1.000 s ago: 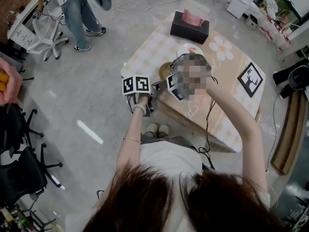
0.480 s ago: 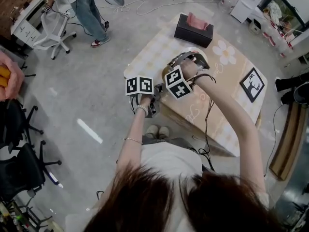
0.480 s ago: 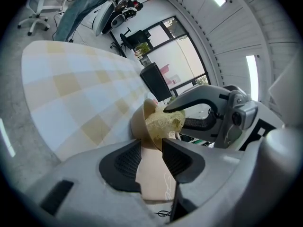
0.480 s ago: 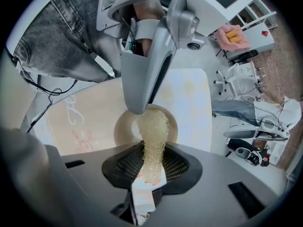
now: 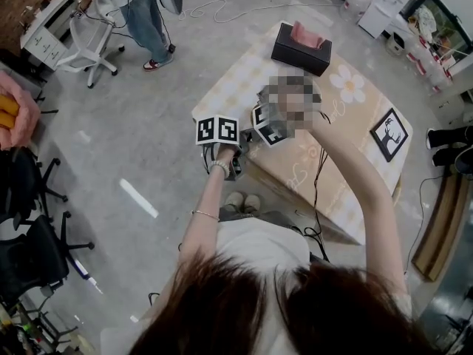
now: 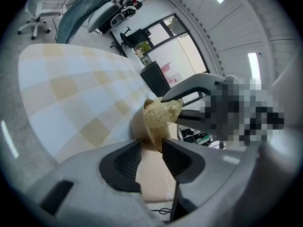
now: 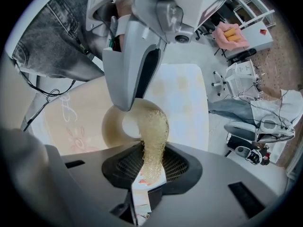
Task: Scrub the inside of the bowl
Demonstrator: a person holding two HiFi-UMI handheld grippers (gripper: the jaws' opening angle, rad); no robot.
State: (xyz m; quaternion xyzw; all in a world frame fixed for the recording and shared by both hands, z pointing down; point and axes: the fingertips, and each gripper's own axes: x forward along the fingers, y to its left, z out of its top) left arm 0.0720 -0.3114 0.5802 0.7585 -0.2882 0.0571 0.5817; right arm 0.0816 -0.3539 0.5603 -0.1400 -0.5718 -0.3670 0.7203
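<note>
A beige bowl point(image 7: 115, 129) is held tilted over the checked table point(image 5: 236, 80). My left gripper point(image 6: 151, 144) is shut on its rim, and the bowl's wall point(image 6: 140, 126) shows edge-on between the pads. In the right gripper view the left gripper's finger point(image 7: 130, 74) comes down over the rim. My right gripper point(image 7: 151, 152) is shut on a yellow mesh scrubber point(image 7: 154, 124), whose free end lies against the bowl's inside. The same scrubber point(image 6: 162, 111) shows inside the bowl in the left gripper view. In the head view both marker cubes point(image 5: 216, 130) sit close together and the bowl is hidden.
A black tissue box point(image 5: 299, 46) stands at the table's far end and a framed deer picture point(image 5: 389, 134) lies at its right. Cables point(image 5: 318, 168) hang over the near edge. A person point(image 5: 140, 6) and a white office chair point(image 5: 89, 43) stand at far left.
My right gripper has shifted a little sideways with the scrubber in the bowl. The left gripper has kept still, holding the bowl.
</note>
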